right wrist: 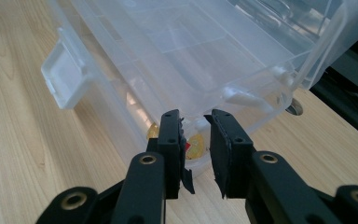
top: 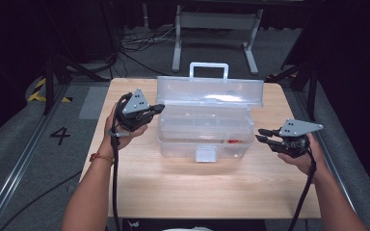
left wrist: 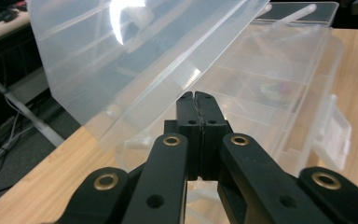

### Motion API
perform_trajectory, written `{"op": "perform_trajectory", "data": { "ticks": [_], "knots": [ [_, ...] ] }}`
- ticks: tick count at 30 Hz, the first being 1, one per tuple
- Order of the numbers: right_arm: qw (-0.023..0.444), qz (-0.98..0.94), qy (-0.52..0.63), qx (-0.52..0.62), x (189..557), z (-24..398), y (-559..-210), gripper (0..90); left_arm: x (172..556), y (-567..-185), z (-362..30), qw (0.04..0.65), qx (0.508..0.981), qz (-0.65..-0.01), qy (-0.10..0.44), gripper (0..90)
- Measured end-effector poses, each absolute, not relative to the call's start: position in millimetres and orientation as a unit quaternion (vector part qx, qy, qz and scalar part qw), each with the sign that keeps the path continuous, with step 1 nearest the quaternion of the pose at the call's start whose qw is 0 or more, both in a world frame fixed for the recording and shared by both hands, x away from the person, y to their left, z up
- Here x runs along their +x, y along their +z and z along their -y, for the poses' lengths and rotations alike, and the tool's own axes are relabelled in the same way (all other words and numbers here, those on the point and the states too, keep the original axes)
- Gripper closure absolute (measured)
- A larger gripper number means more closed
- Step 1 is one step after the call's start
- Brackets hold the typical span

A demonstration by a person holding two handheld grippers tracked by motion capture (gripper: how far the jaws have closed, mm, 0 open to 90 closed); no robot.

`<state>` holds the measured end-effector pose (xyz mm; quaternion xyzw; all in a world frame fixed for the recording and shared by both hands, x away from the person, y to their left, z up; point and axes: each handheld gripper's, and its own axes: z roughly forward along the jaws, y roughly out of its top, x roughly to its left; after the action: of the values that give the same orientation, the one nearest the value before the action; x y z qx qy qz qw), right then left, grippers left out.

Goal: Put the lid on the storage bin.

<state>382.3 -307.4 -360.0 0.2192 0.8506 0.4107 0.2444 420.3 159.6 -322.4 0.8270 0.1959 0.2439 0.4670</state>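
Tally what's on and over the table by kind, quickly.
Clear plastic box, lid up: 1
White latch: 1
Small red and yellow items inside, too blurred to separate: at least 1
Left gripper, right gripper: 2
Total: at least 5

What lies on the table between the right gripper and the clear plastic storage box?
Nothing: in the high view, bare light wooden tabletop separates the right gripper from the clear plastic storage box. The right gripper view shows its fingertips just short of the box wall.
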Motion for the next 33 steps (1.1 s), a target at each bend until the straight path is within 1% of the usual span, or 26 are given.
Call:
{"op": "perform_trajectory", "data": {
  "ticks": [6,23,33],
  "knots": [
    [0.243,-0.85,0.411,0.222,382.4,307.7,-361.3,74.8,414.3,-328.2,-159.5,0.463,0.832,-0.197,0.234,90.0],
    [0.24,-0.853,0.405,0.225,384.7,303.9,-368.8,74.6,402.5,-338.2,-157.8,0.45,0.841,-0.192,0.232,90.0],
    [0.24,-0.853,0.401,0.234,387.2,304.1,-372.8,70.0,396.9,-343.7,-158.7,0.436,0.849,-0.192,0.23,90.0]
  ]
}}
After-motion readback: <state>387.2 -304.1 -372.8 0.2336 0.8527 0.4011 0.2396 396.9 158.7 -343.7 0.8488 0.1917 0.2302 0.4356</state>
